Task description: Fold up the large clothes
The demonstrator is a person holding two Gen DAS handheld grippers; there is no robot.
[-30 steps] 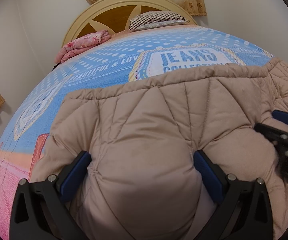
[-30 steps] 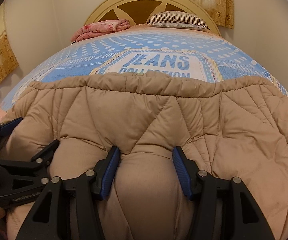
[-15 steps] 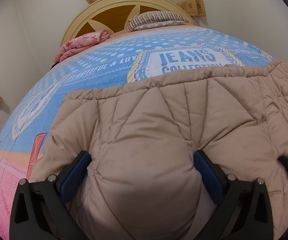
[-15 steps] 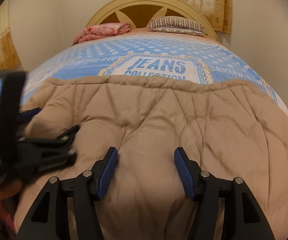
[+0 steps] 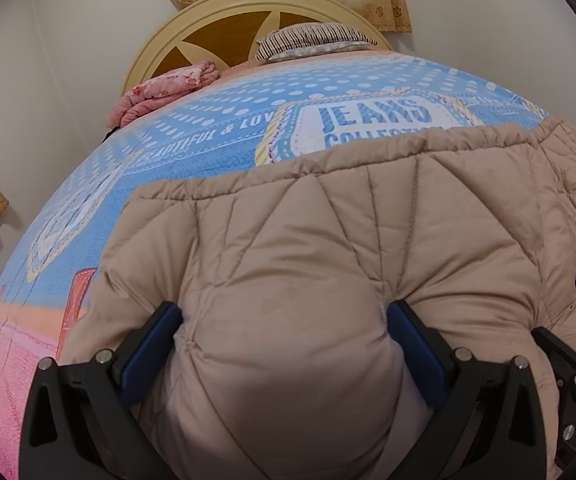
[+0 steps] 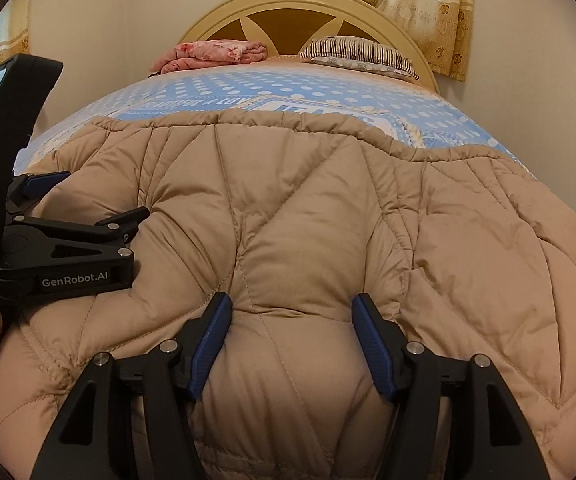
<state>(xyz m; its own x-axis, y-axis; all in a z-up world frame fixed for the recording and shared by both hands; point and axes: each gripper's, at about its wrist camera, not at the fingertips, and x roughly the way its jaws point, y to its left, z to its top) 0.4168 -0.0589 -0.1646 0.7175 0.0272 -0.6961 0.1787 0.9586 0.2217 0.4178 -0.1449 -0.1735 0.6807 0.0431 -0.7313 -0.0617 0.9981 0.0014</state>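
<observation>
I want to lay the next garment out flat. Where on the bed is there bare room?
Free: the blue bedspread between the tan quilted coat and the headboard end. Crowded: that end, with the pink folded blanket and striped pillow; the near half, under the coat and both tongs.

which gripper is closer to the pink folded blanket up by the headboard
Left. The pink folded blanket lies at the bed's far left corner. The left gripper is on the jacket's left part; the right gripper sits further right on the jacket.
</observation>
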